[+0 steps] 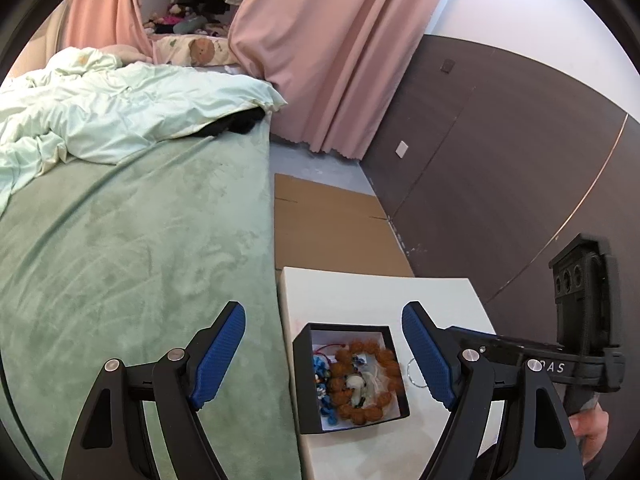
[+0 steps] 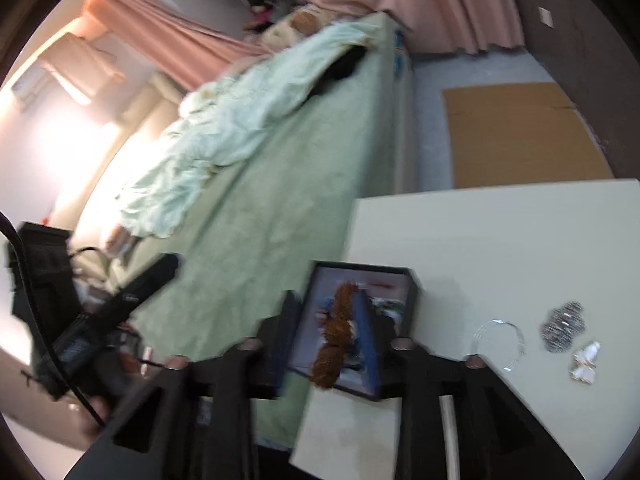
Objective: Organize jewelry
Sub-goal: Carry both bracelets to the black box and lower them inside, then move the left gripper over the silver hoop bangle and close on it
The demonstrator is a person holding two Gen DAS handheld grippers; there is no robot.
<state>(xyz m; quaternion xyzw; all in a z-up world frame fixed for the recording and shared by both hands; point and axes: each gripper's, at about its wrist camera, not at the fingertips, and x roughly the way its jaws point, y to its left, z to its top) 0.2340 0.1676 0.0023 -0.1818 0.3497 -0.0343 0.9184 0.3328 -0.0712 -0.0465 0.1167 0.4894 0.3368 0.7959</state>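
A black jewelry box point(image 1: 308, 412) sits on the white table point(image 1: 360, 292) and holds a brown bead bracelet point(image 1: 368, 384), blue beads point(image 1: 322, 376) and a white piece. My left gripper point(image 1: 324, 356) is open and empty, hovering above the box. In the blurred right wrist view, my right gripper point(image 2: 326, 340) hangs over the same box point(image 2: 412, 292), its fingers fairly close, with the brown bead bracelet point(image 2: 336, 340) between them. A clear ring bangle point(image 2: 498, 340), a silver sparkly piece point(image 2: 562, 322) and a small white-gold piece point(image 2: 584, 362) lie on the table to the right.
A bed with a green sheet point(image 1: 132, 248) and a pale duvet point(image 1: 120, 108) runs along the table's left side. Flat cardboard point(image 1: 328, 228) lies on the floor beyond the table. Pink curtains point(image 1: 340, 52) and a dark wall panel point(image 1: 500, 160) stand behind.
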